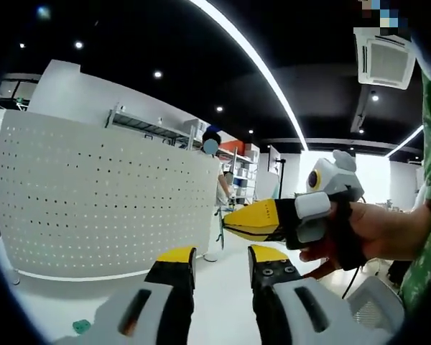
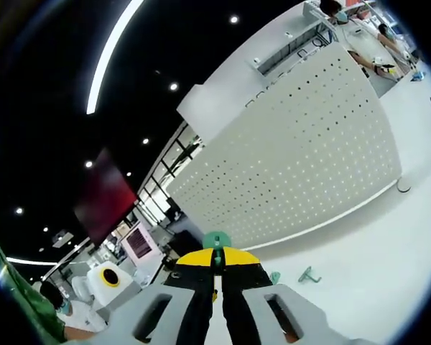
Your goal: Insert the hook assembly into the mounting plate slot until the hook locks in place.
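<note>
Now 1 pegboard (image 2: 302, 144), 2 green hooks (image 2: 309, 274), r. tongs (image 2: 216, 262) gripping 1

pegboard (image 2: 302, 151) – 1 | green hooks (image 2: 308, 274) – perhaps 3 | hand-held grippers (image 1: 219, 260) – 2
</note>
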A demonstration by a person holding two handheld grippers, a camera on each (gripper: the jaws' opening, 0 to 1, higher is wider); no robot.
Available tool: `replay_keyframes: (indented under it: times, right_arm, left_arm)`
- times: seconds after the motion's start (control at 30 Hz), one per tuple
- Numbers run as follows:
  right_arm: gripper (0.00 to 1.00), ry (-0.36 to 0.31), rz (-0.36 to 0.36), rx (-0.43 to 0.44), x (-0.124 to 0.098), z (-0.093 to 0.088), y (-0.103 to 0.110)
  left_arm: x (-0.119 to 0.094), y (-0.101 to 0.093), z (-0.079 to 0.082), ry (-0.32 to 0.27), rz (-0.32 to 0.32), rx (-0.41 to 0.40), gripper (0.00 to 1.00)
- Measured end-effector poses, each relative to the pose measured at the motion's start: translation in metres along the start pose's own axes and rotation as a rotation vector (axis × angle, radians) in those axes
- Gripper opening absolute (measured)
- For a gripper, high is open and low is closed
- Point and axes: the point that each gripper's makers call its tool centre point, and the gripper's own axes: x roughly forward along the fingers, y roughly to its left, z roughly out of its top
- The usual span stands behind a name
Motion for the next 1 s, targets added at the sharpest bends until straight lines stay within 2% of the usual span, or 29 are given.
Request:
replay_keyframes:
  times: [0.07, 0.2, 0.37, 0.43, 0.73, 1.0]
  right_arm:
    - [0.01, 0.001, 0.000, 0.000, 0.000, 0.000, 0.000]
    - [0.01, 0.000, 0.000, -0.003, 0.000, 0.000, 0.000]
    - [0.01, 0.002, -0.001, -0.006, 0.000, -0.001, 0.000]
    - [0.01, 0.002, -0.001, -0.007, 0.001, -0.001, 0.000]
    - [0.01, 0.004, -0.009, -0.020, 0.003, -0.002, -0.003]
    - [0.01, 0.004, -0.013, -0.029, 0.004, -0.001, -0.005]
  left_arm:
    - [-0.001, -0.001, -0.002, 0.010, -0.019, -0.018, 0.39]
    - [-0.004, -0.004, -0.005, 0.032, -0.048, -0.008, 0.41]
    - [-0.007, -0.010, -0.008, 0.062, -0.098, -0.009, 0.48]
    - [-0.008, -0.012, -0.010, 0.082, -0.108, -0.011, 0.52]
    - [-0.014, -0.014, -0.006, 0.091, -0.133, -0.037, 0.66]
    - [-0.018, -0.018, -0.010, 0.136, -0.176, -0.104, 0.82]
